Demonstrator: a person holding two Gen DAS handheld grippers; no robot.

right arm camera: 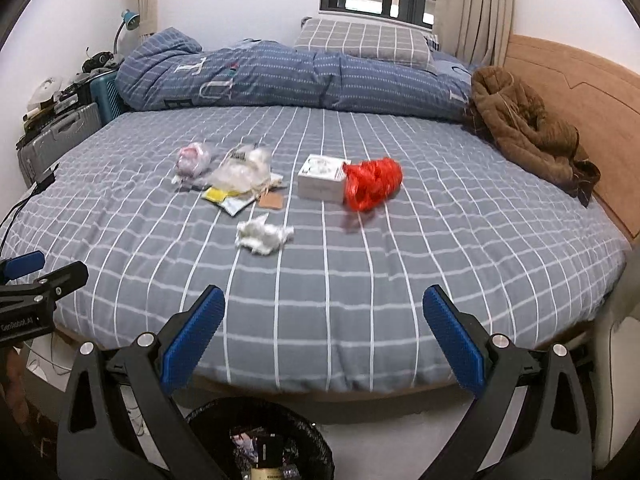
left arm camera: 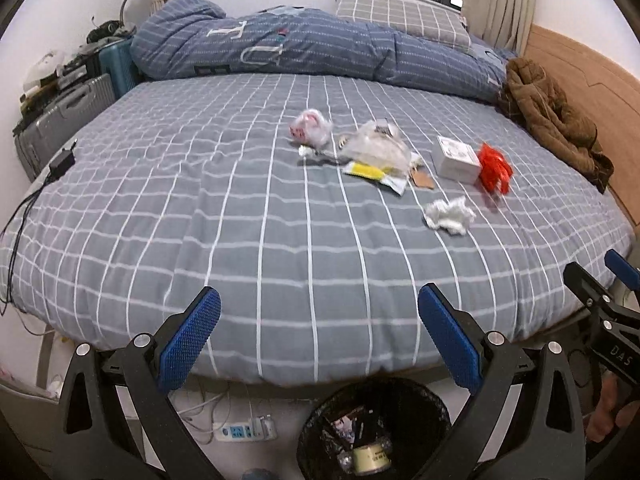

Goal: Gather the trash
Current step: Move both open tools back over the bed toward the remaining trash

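Blue-padded and spread wide with nothing between them, your left gripper (left arm camera: 318, 332) hangs over the near edge of the checked bed (left arm camera: 240, 240). Below it on the floor stands the black-lined trash bin (left arm camera: 376, 428), already holding scraps. Trash lies far across the sheet: a crumpled tissue (left arm camera: 450, 215) nearest, a clear plastic bag (left arm camera: 378, 146), a pink wrapper (left arm camera: 310, 128), a white box (left arm camera: 458, 159) touching a red plastic bag (left arm camera: 495, 168).

From the right wrist, your right gripper (right arm camera: 324, 336) is equally wide and empty. You look between pickups; I judge the next move is reaching forward to the tissue (right arm camera: 264, 235), then closing on it.
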